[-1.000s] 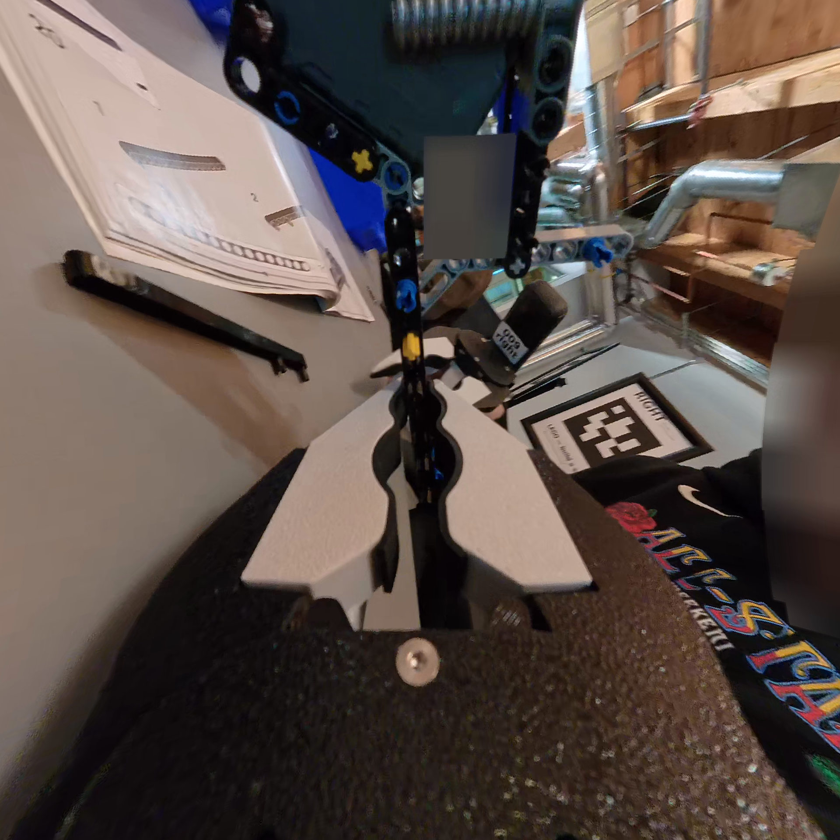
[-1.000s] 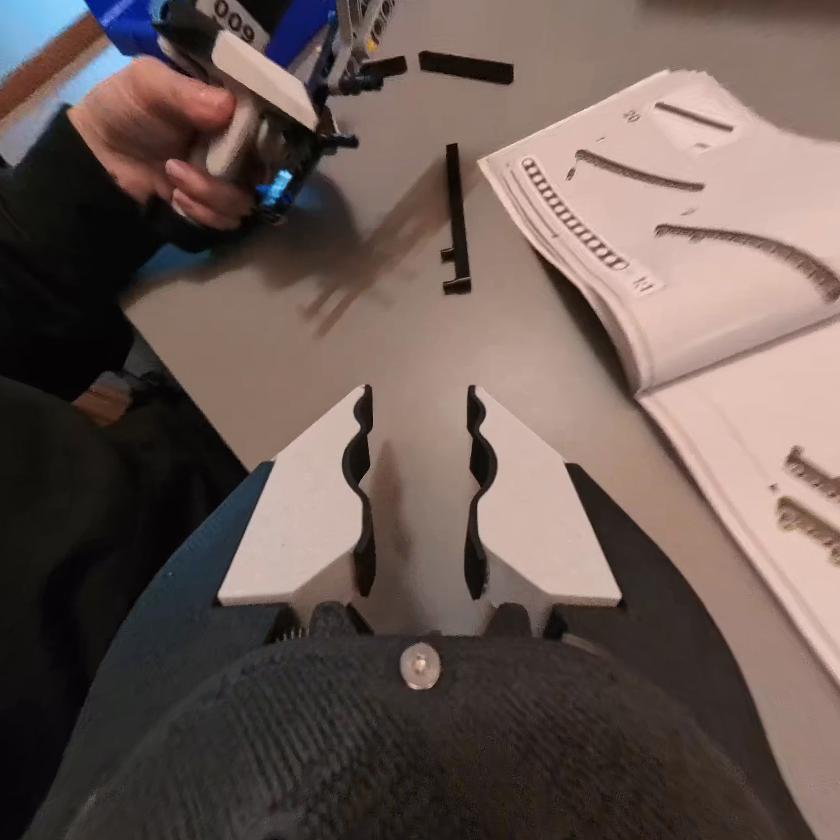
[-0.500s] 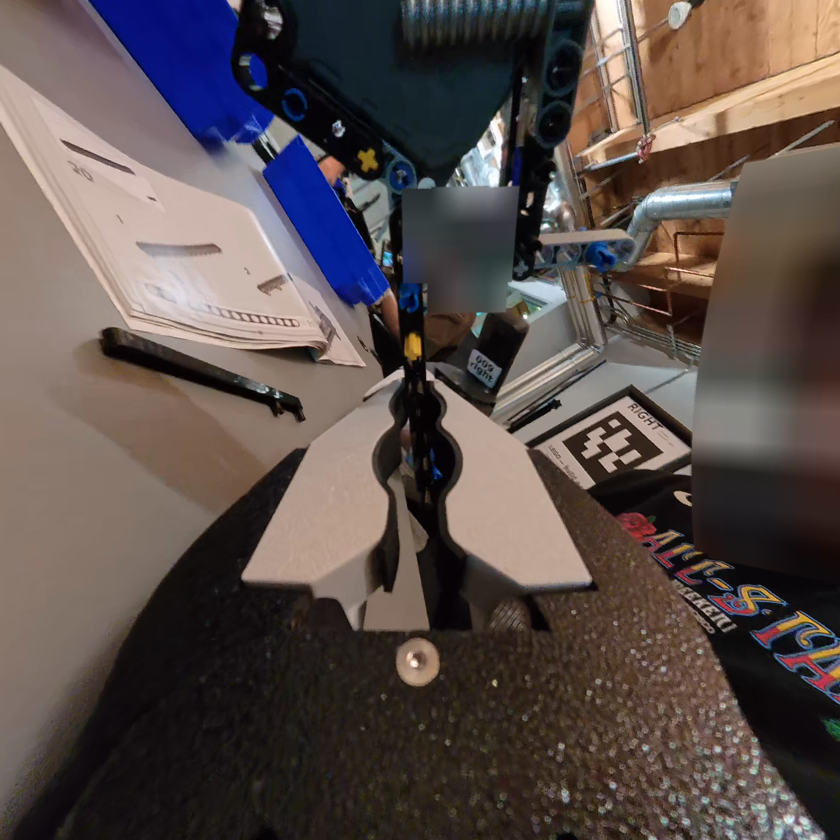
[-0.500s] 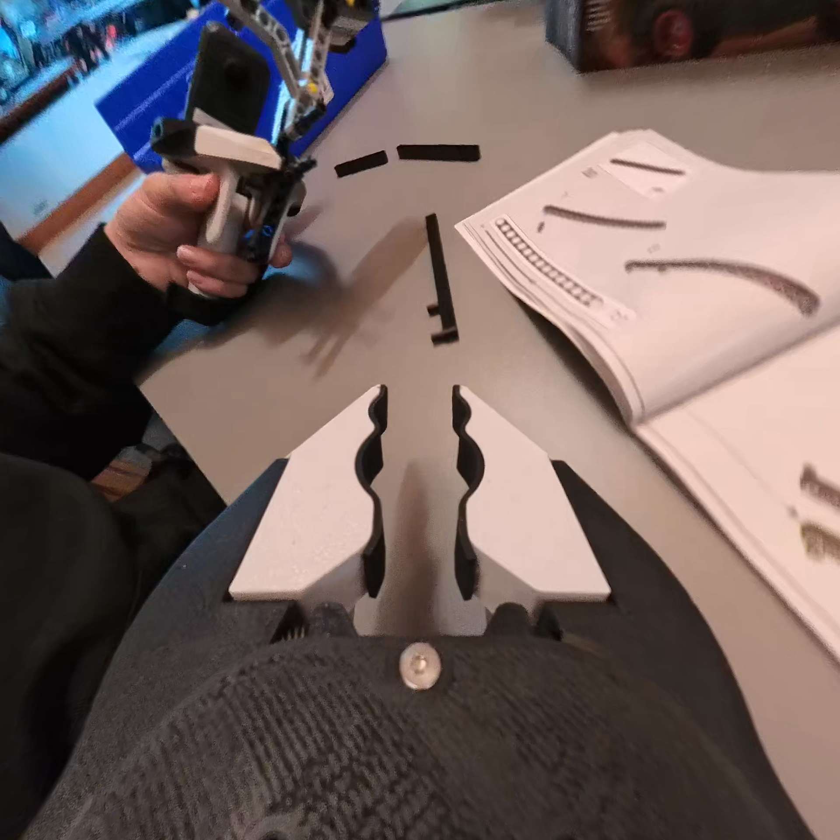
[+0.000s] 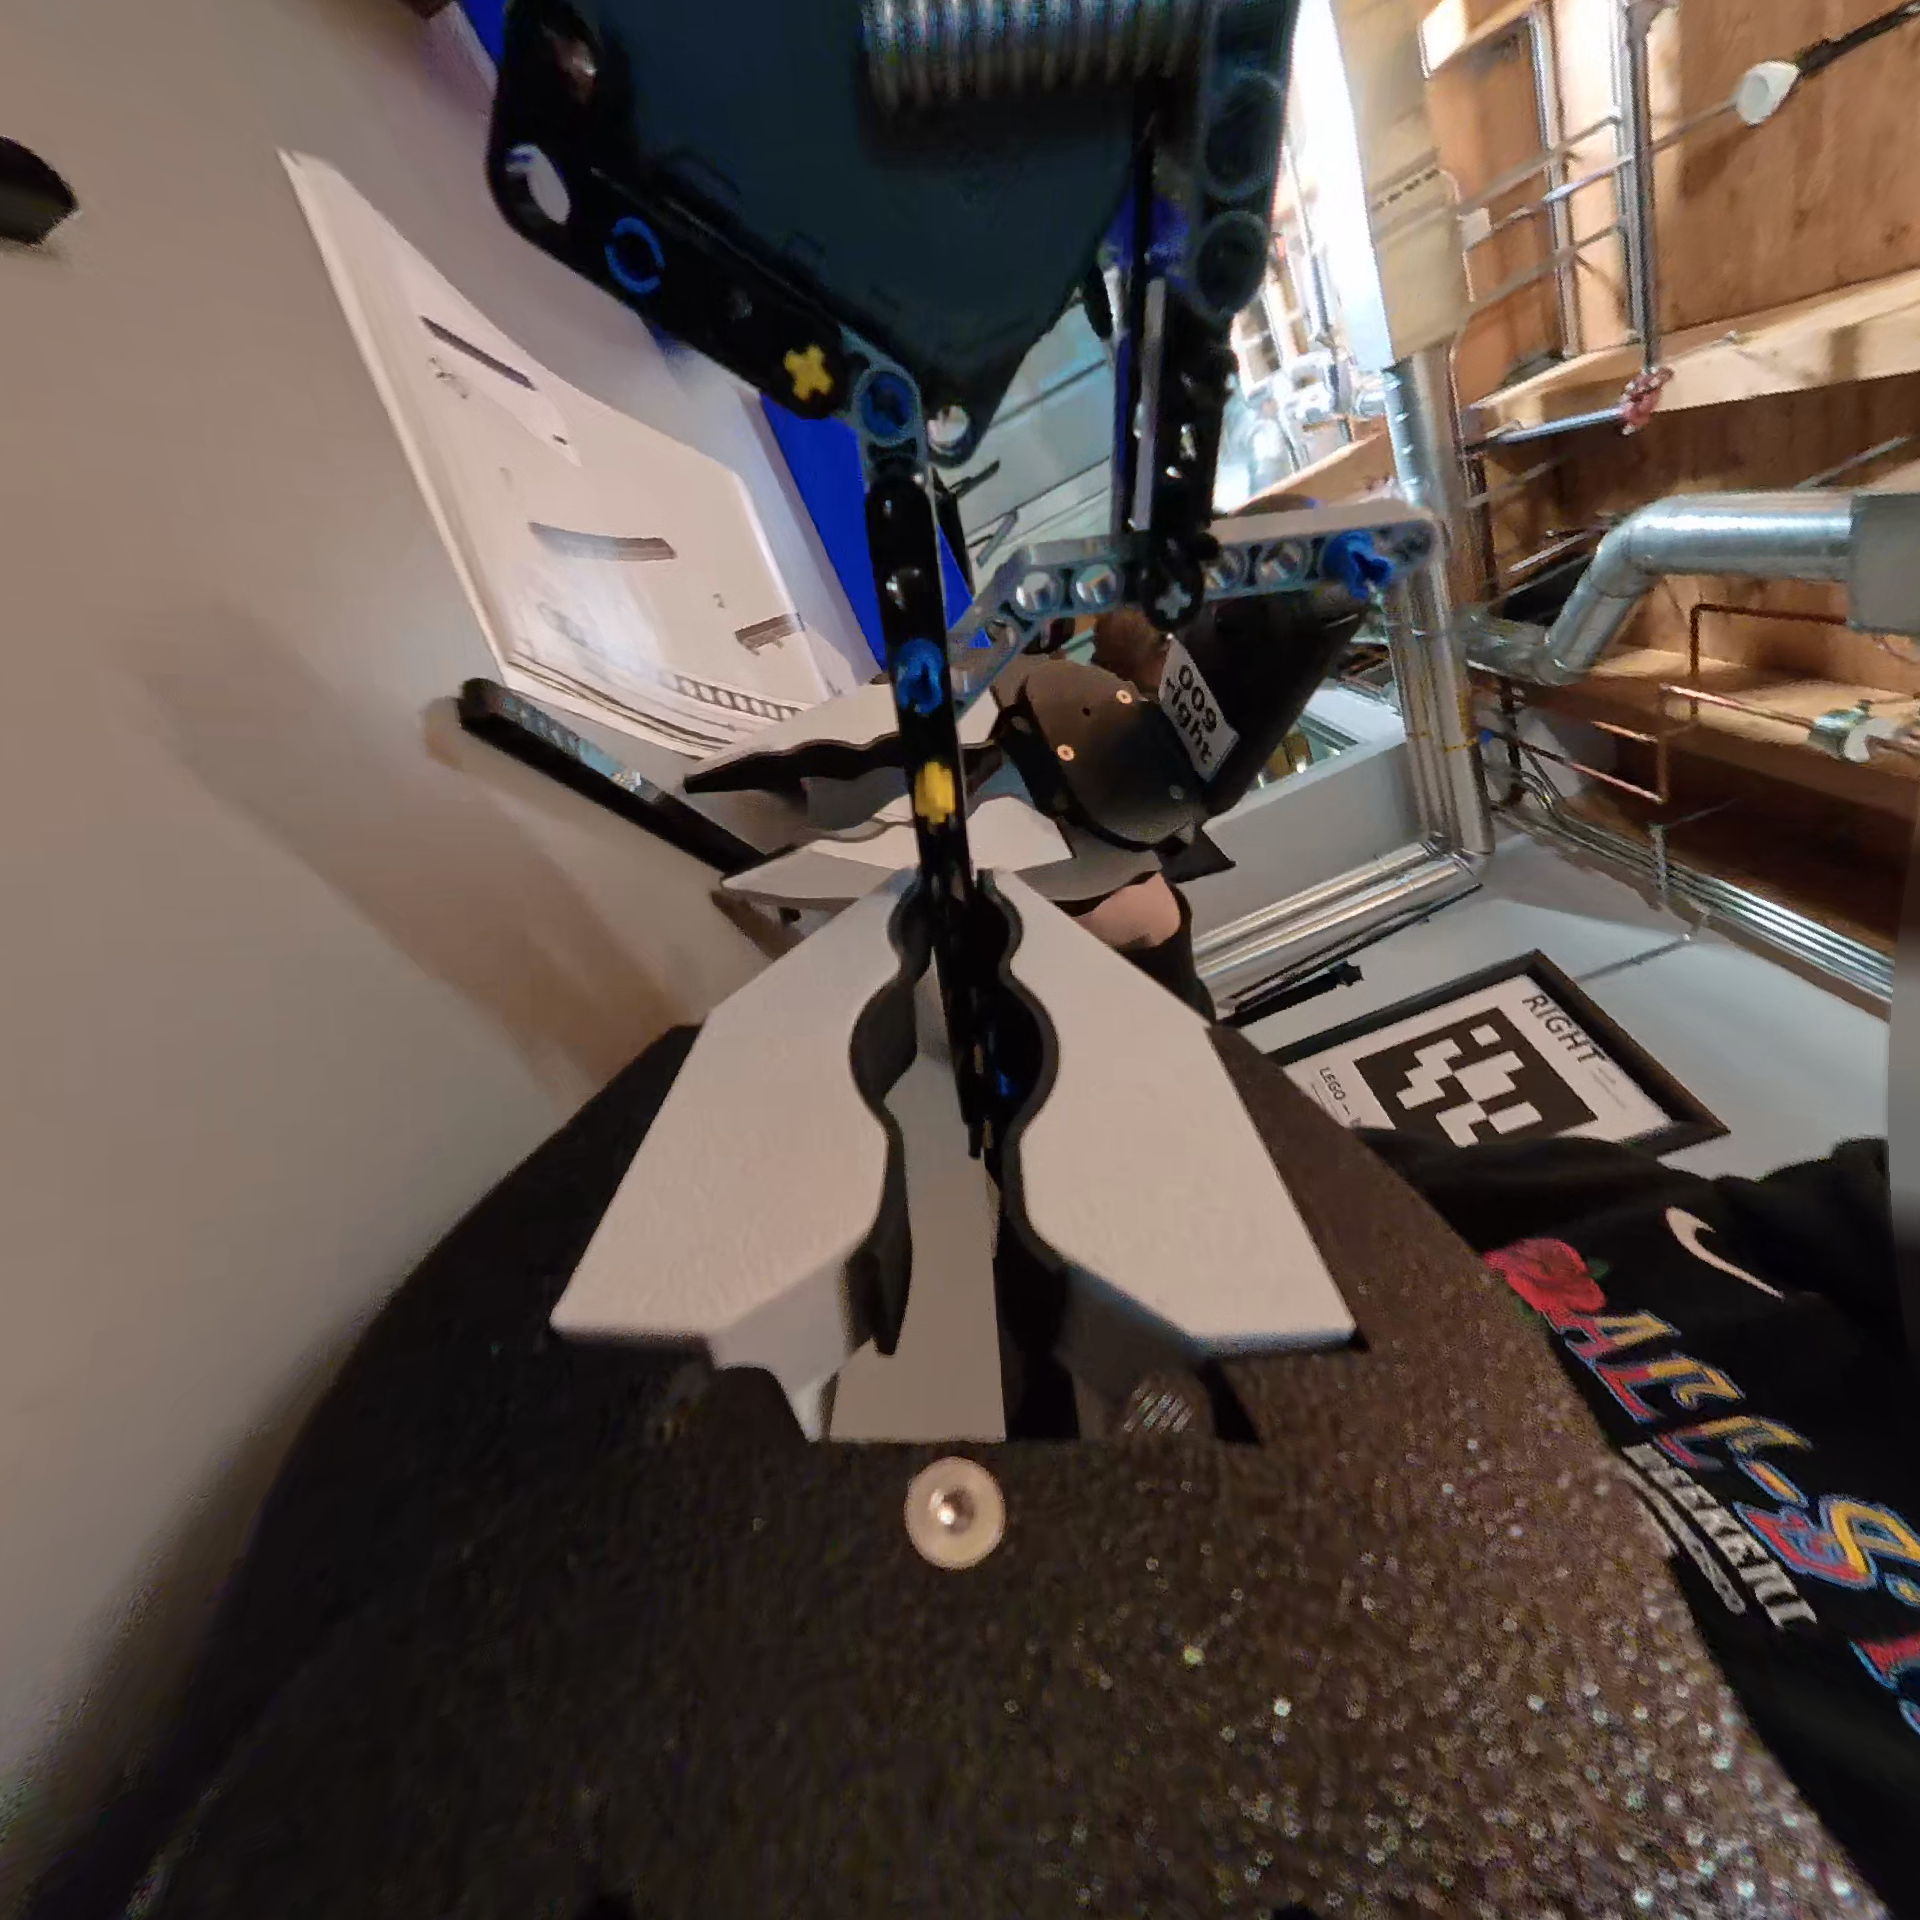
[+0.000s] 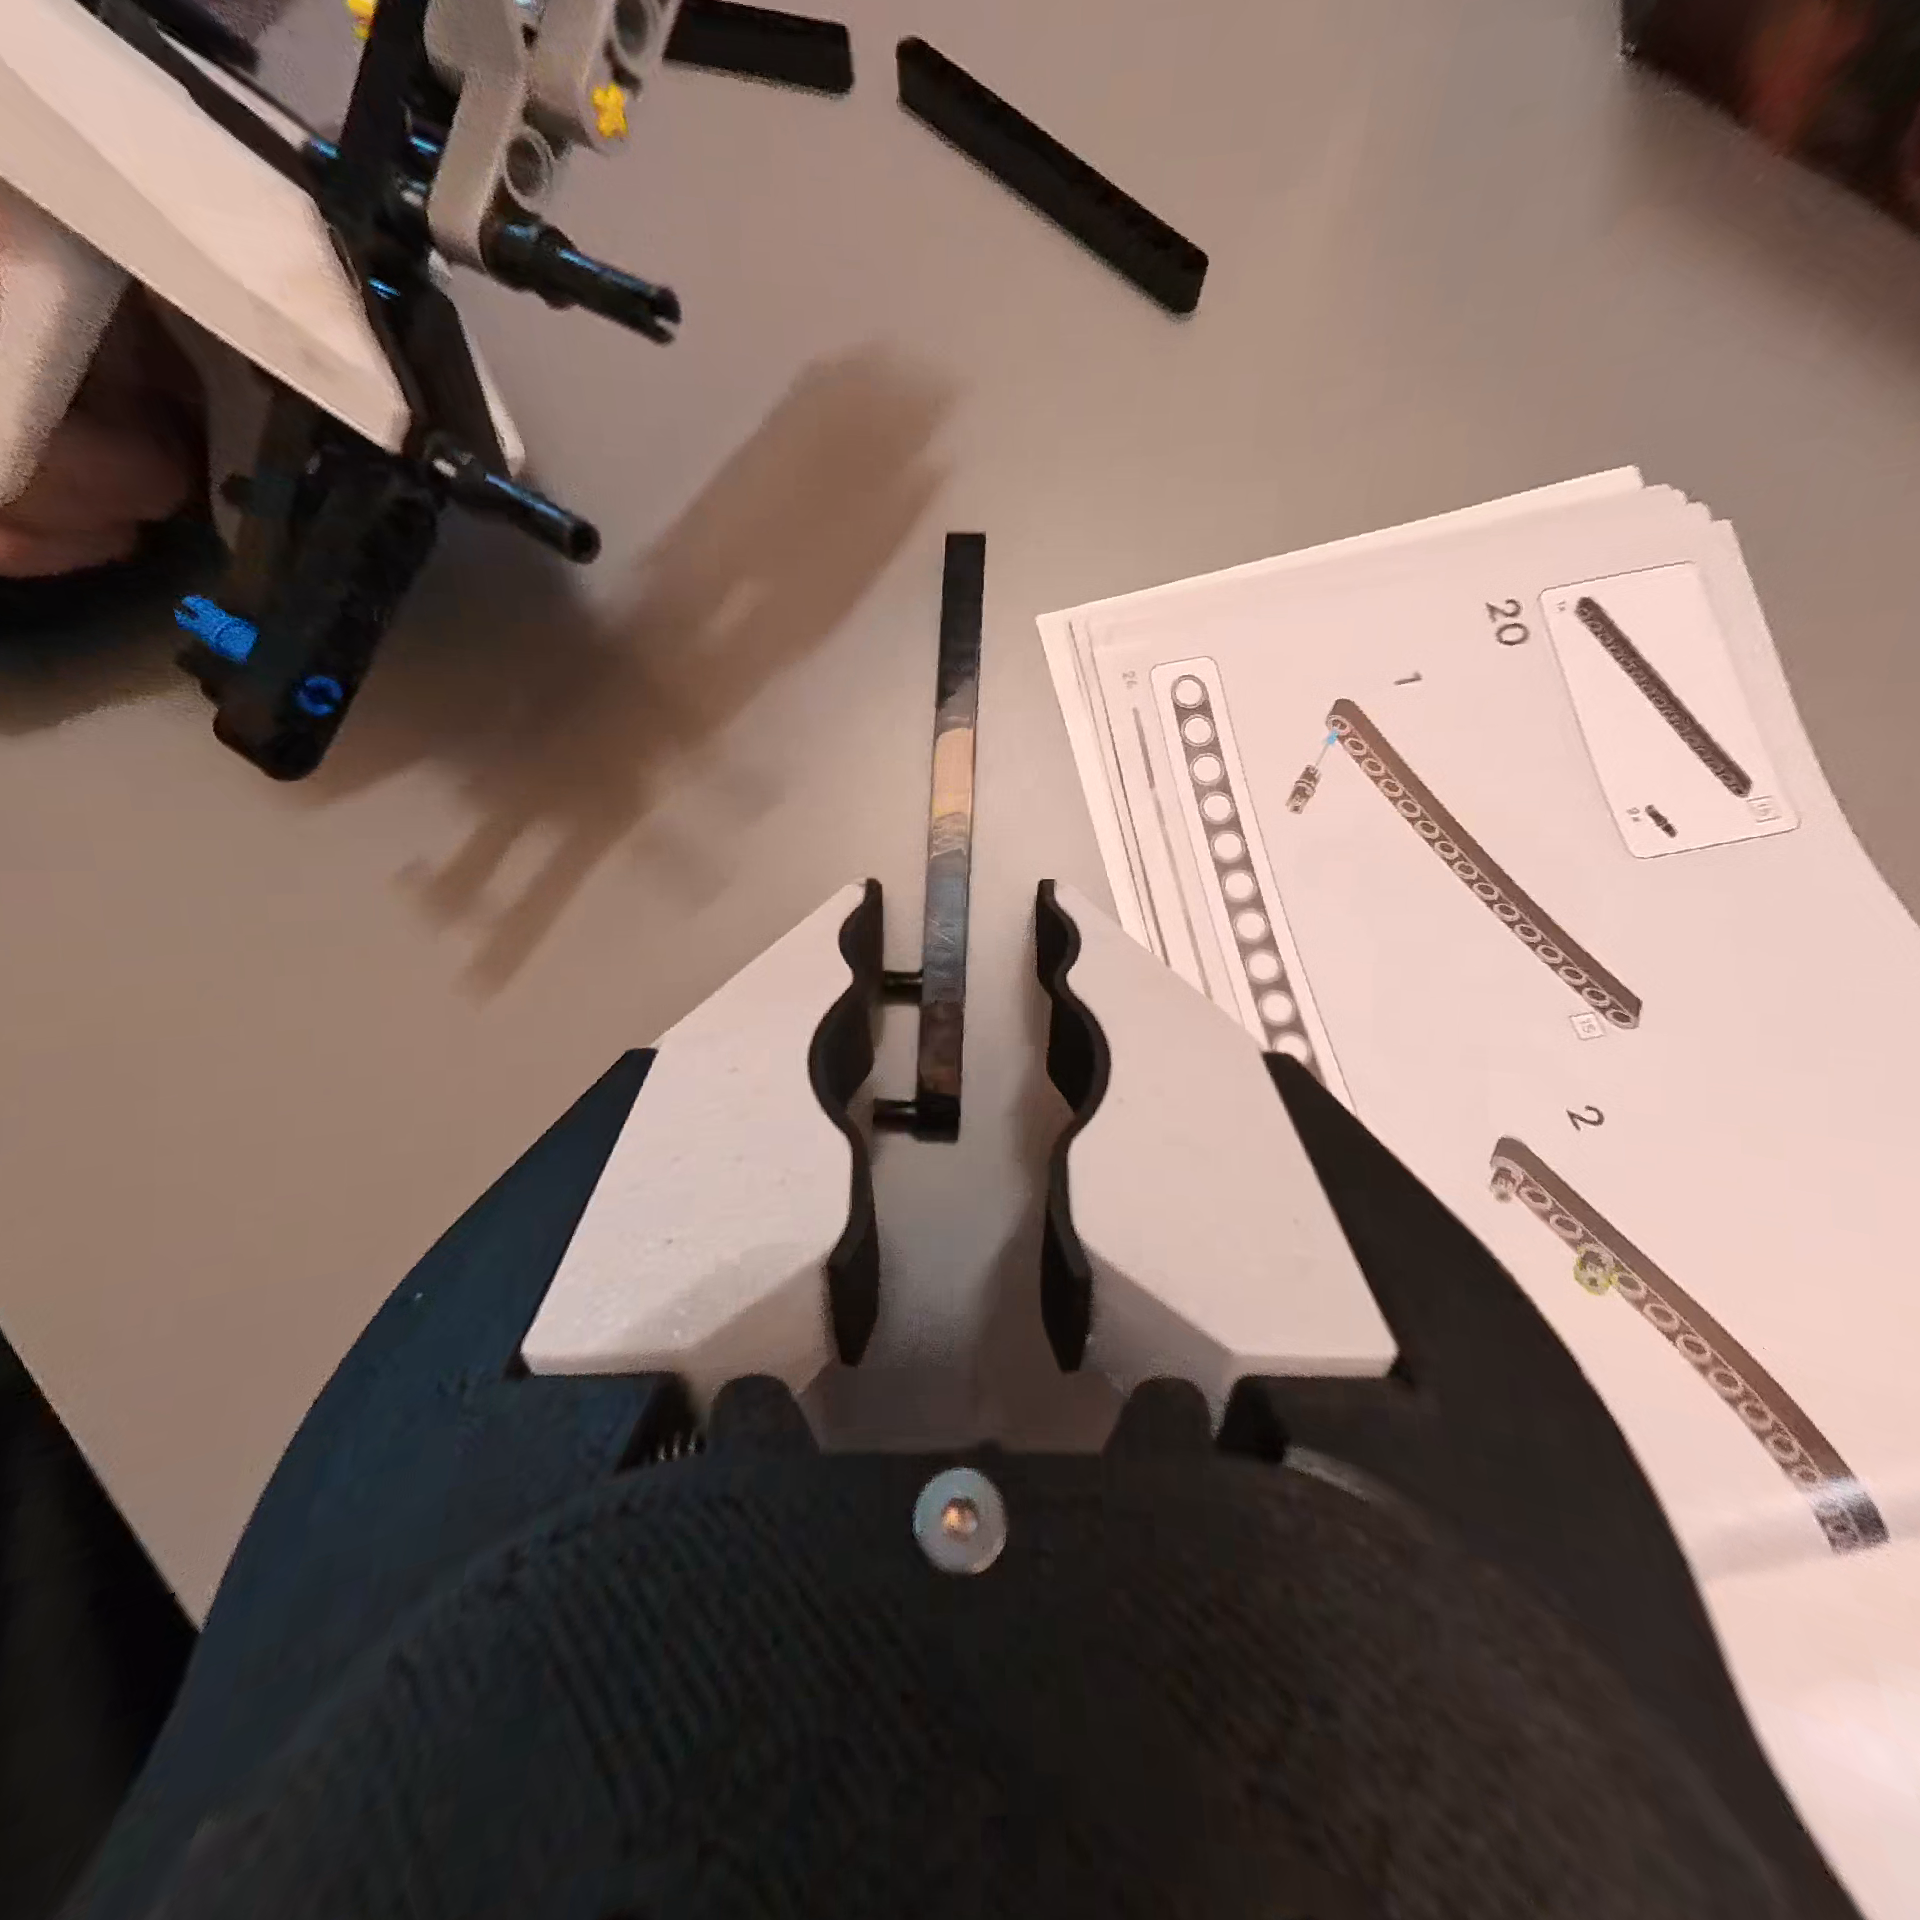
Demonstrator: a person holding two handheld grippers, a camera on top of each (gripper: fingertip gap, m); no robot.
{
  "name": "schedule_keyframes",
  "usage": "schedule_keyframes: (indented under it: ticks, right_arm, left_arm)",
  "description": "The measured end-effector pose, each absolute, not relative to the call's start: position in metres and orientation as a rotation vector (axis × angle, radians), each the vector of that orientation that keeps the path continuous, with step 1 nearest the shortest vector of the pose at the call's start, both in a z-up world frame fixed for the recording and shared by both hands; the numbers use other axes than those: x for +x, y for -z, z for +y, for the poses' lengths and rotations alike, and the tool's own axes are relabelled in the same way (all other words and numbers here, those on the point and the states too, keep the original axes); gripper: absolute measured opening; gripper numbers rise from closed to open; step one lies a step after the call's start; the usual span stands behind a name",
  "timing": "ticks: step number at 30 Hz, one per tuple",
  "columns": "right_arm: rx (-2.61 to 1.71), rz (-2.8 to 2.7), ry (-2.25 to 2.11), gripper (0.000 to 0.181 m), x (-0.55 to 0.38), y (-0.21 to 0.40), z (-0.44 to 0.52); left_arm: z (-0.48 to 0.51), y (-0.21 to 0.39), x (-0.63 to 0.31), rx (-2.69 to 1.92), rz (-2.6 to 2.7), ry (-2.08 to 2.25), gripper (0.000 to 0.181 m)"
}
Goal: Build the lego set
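My left gripper [image 5: 951, 904] is shut on a black beam of the lego assembly [image 5: 920, 665], a frame of black and grey beams with blue and yellow pins, held above the table. The assembly also shows in the right wrist view [image 6: 416, 260] at the upper left. My right gripper [image 6: 956, 899] is open, low over the table. A long black beam [image 6: 951, 831] with two pins on its near end lies between its fingers, touching neither. The right gripper also shows in the left wrist view [image 5: 831, 821], straddling that beam [image 5: 613, 769].
The open instruction booklet [image 6: 1507, 935] lies to the right of the beam. Two more black beams [image 6: 1049, 171] [image 6: 758, 42] lie farther back on the grey table [image 6: 312, 987]. A marker card [image 5: 1475, 1081] and a person's dark printed shirt [image 5: 1714, 1403] are at the right. Across from one pair of fingers to the other is roughly 10 cm.
My right gripper has moved forward and down until the long black beam lies between its open fingers. The left gripper has tilted, still holding the assembly.
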State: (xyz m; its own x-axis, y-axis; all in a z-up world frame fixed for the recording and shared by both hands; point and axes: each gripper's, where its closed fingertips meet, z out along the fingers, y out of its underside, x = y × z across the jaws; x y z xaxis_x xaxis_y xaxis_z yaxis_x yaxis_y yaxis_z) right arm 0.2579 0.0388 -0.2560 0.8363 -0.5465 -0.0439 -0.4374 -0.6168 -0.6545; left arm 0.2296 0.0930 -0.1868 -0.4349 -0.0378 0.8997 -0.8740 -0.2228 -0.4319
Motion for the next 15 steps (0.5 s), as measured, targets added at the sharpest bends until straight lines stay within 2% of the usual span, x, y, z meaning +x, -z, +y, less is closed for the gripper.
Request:
schedule_keyframes:
  ticks: [3, 6, 8, 13, 15]
  right_arm:
    - [-2.342, 0.726, 0.204, 0.018, 0.264, 0.257, 0.038]
    - [-2.352, 0.711, 0.174, 0.023, 0.262, 0.256, 0.038]
    - [-2.34, 0.706, 0.195, 0.005, 0.265, 0.254, 0.038]
    - [-2.266, 0.807, 0.062, 0.005, 0.253, 0.246, 0.04]
    - [-2.117, 0.868, -0.132, 0.005, 0.235, 0.233, 0.052]
  left_arm:
    - [0.094, 0.191, 0.235, 1.175, -1.409, -1.718, 0.005]
    - [0.094, 0.192, 0.236, 1.18, -1.414, -1.72, 0.005]
    - [0.095, 0.191, 0.236, 1.181, -1.404, -1.726, 0.005]
    - [0.098, 0.186, 0.234, 1.144, -1.368, -1.742, 0.006]
    - [0.101, 0.186, 0.234, 1.15, -1.382, -1.747, 0.005]
